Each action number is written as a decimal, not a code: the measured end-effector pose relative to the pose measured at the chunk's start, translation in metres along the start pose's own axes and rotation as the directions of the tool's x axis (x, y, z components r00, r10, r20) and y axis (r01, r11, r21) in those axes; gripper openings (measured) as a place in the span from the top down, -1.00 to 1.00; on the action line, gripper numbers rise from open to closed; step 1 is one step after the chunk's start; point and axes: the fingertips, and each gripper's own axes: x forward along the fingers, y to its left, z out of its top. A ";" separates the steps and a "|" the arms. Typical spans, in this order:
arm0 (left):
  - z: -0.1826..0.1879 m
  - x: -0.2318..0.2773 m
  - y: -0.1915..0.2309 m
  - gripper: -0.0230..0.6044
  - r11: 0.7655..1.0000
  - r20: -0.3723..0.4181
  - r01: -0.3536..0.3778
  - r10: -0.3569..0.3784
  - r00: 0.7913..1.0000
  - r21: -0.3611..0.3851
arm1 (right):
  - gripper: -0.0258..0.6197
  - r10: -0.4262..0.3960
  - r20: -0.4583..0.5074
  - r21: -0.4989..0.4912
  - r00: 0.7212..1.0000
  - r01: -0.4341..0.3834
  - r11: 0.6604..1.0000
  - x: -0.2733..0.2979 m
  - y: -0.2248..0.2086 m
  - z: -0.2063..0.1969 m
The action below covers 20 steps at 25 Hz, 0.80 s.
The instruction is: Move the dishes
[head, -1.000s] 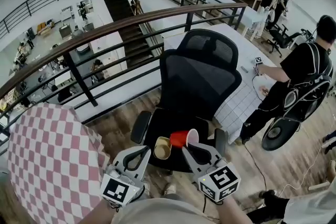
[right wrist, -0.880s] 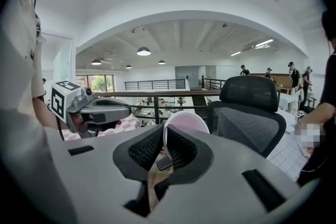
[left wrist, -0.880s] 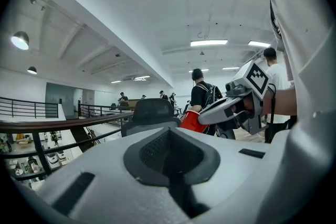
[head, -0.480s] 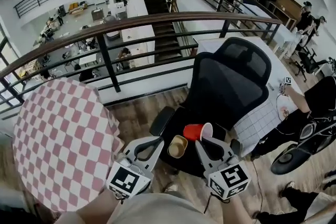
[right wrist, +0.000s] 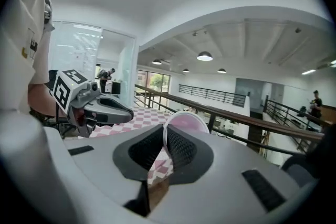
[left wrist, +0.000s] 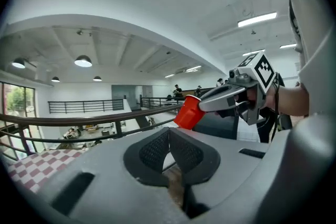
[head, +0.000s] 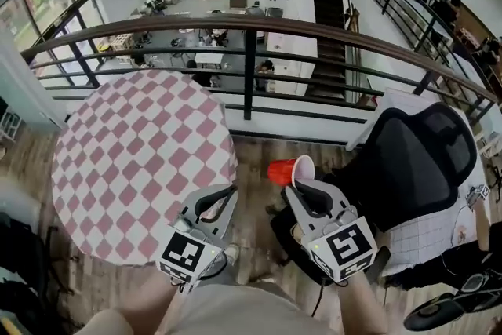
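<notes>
Jaws of the left gripper (head: 233,191) are pressed together on nothing, with the checkered table (head: 118,161) just ahead. The right gripper (head: 296,186) clenches the red cup (head: 290,170) by its rim, and the cup juts sideways past the tips, likely for carrying.

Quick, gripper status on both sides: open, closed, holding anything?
Left gripper: closed, nothing visible between its jaws.
Right gripper: closed on the rim of the red cup, holding it.
</notes>
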 end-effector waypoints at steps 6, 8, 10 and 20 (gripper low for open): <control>-0.021 -0.053 0.072 0.88 0.978 -0.029 -0.209 0.208 0.978 -0.025 | 0.81 0.214 -0.003 -0.097 0.977 -0.213 0.972 0.090 0.063 0.027; -0.032 -0.048 0.063 0.88 0.962 -0.036 -0.274 0.274 0.961 -0.012 | 0.81 0.280 -0.032 -0.120 0.959 -0.282 0.952 0.095 0.063 0.013; -0.041 -0.020 0.024 0.88 0.942 -0.055 -0.337 0.336 0.940 -0.011 | 0.81 0.346 -0.043 -0.133 0.937 -0.348 0.928 0.074 0.037 -0.015; -0.097 0.021 0.004 0.88 0.852 -0.148 -0.521 0.510 0.847 -0.042 | 0.81 0.475 -0.205 -0.243 0.856 -0.515 0.822 0.120 0.013 -0.097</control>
